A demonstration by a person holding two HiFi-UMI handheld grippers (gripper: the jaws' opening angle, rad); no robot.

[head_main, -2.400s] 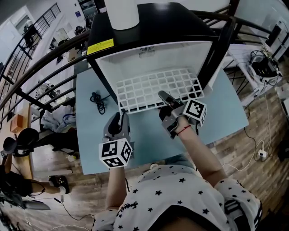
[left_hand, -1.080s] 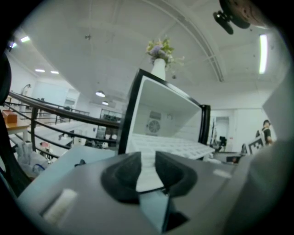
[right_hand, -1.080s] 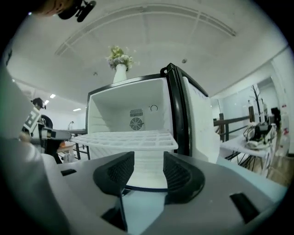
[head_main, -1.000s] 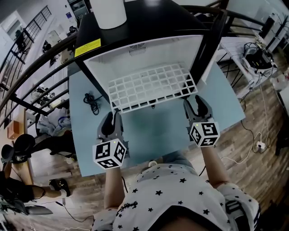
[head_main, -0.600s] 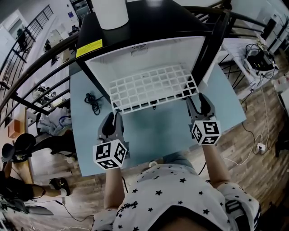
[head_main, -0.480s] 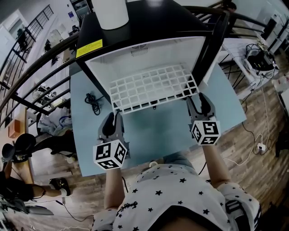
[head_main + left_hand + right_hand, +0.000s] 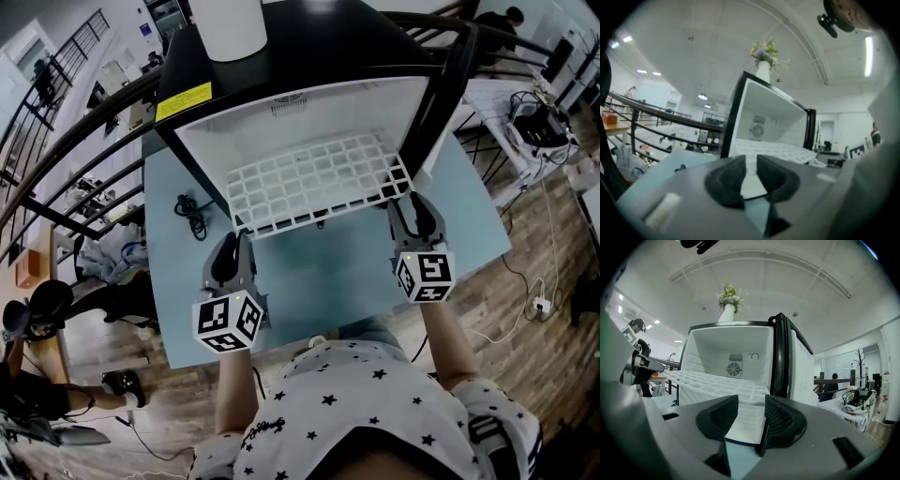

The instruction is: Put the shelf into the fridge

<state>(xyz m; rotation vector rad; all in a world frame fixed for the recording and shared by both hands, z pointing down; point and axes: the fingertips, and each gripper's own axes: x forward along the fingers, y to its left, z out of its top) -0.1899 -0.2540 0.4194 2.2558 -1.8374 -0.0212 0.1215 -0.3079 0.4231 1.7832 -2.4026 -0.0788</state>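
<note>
The white grid shelf (image 7: pixel 319 183) lies level in the open black fridge (image 7: pixel 309 42), its front part sticking out over the light blue table (image 7: pixel 328 277). My right gripper (image 7: pixel 413 208) sits just in front of the shelf's right front corner (image 7: pixel 740 392); its jaws are closing, pads clear of the shelf. My left gripper (image 7: pixel 232 248) rests on the table a little short of the shelf's left front corner (image 7: pixel 773 151). Its jaws are closing to a narrow gap with nothing between them (image 7: pixel 751 171).
A white vase (image 7: pixel 227 23) with flowers (image 7: pixel 730 295) stands on top of the fridge. The fridge door (image 7: pixel 448 80) hangs open on the right, close to my right gripper. A coiled black cable (image 7: pixel 194 214) lies on the table at the left. Railings surround the table.
The right gripper has left the middle of the shelf's front edge and gone to its right front corner. The left gripper has barely moved. Over the last half second both stay still.
</note>
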